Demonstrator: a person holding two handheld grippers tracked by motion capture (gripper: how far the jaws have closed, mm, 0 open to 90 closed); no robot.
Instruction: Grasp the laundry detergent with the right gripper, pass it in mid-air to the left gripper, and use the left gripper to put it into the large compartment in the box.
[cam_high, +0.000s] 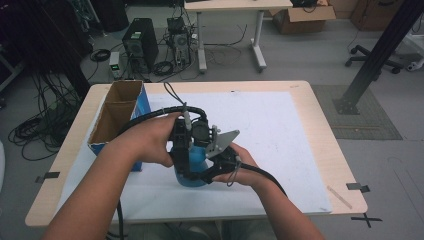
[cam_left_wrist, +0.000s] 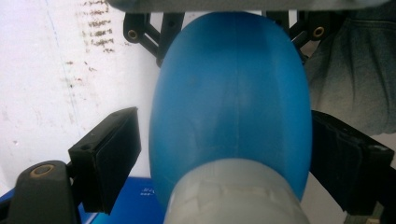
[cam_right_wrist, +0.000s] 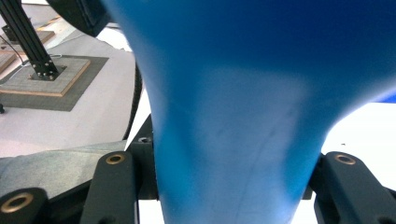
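**Two claws on one blue bottle**

The table (cam_high: 310, 150) is light wood, and a big white sheet (cam_high: 280, 140) covers most of its top. At the left side of the table stands an open cardboard box (cam_high: 116, 116) with two compartments and a blue outer wall.

Near the front middle of the sheet stands the blue bottle (cam_high: 192, 165), upright, just beside the box. It has a round wide body and a narrower neck. In the left claw view, a grey-white band (cam_left_wrist: 233, 191) goes around the bottle at the bottom of the picture.

The right claw (cam_high: 212, 172) comes from the right and is closed on the narrow part of the bottle; in the right claw view the blue neck (cam_right_wrist: 233, 177) sits tightly between the two black jaws.

The left claw (cam_high: 181, 150) comes from above and from the left. Its jaws stand on both sides of the wide body. The right pad (cam_left_wrist: 348, 163) is at the bottle surface, but the left pad (cam_left_wrist: 114, 154) is a little apart from it, so this claw is half open and does not grip yet.
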